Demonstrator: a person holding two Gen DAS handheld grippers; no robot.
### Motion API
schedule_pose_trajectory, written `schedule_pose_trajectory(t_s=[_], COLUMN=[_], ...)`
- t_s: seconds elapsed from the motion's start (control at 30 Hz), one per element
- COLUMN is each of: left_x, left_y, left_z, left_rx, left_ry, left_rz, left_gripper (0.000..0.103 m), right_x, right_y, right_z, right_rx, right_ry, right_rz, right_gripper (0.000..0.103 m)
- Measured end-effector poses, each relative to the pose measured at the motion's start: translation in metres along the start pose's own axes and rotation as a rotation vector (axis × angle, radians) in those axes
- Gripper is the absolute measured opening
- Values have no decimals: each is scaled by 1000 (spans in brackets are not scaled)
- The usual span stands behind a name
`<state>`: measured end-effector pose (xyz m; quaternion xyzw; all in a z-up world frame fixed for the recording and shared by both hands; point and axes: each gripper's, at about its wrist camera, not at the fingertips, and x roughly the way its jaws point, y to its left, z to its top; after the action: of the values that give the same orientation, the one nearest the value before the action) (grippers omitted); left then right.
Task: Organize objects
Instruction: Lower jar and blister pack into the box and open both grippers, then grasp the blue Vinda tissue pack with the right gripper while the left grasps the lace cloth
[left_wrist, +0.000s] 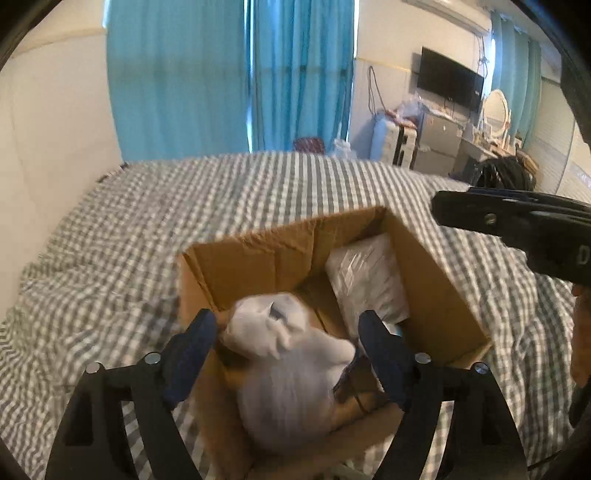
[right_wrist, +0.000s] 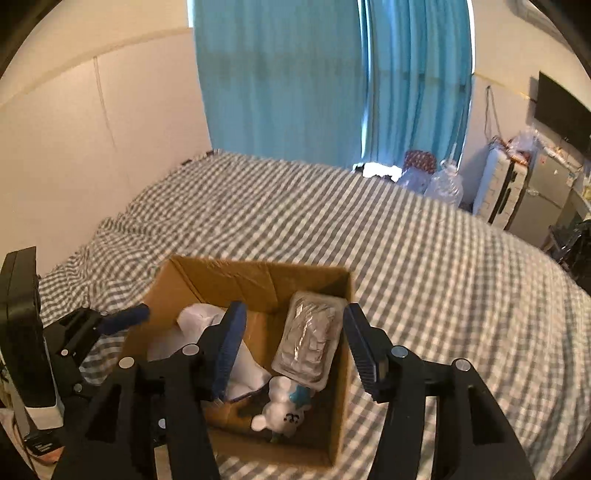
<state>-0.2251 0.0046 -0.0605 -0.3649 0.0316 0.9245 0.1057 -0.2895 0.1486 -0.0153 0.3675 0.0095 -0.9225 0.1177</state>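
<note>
An open cardboard box (left_wrist: 424, 258) stands on the checked bed. Over its near left part my left gripper (left_wrist: 286, 319) is open, and a blurred soft white bundle (left_wrist: 291, 362) lies between and below the blue fingers, inside the box, with no pad pressing on it. A clear plastic packet (left_wrist: 369, 280) leans in the far right corner. In the right wrist view my right gripper (right_wrist: 293, 310) is open above the box (right_wrist: 343, 369), with that packet (right_wrist: 310, 339) below the gap. A small white bear figure with a blue bow (right_wrist: 280, 410) lies at the near side, beside the white bundle (right_wrist: 207, 321).
The grey-and-white checked bedcover (right_wrist: 406, 258) spreads all around the box. Blue curtains (right_wrist: 280, 81) hang behind the bed and a wall runs along its left. A suitcase (right_wrist: 498, 192), bags and a cabinet stand at the right. A black-and-white device (right_wrist: 26, 332) stands at the left edge.
</note>
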Motion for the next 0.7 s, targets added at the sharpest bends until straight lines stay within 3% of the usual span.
schedule_pose_trajectory(t_s=[0.33, 0.53, 0.7], left_x=[-108, -165, -178], left_y=[5, 7, 10], left_z=[-7, -36, -75], left_rx=[-20, 3, -18], left_ry=[-107, -140, -110], left_rz=[31, 26, 30], left_gripper=[102, 103, 103], right_x=[-132, -196, -212], right_y=[31, 58, 75], right_z=[-5, -39, -76], right_rx=[-58, -98, -99], right_ry=[-109, -143, -142], right_rz=[-91, -117, -128], right_gripper=[76, 86, 89])
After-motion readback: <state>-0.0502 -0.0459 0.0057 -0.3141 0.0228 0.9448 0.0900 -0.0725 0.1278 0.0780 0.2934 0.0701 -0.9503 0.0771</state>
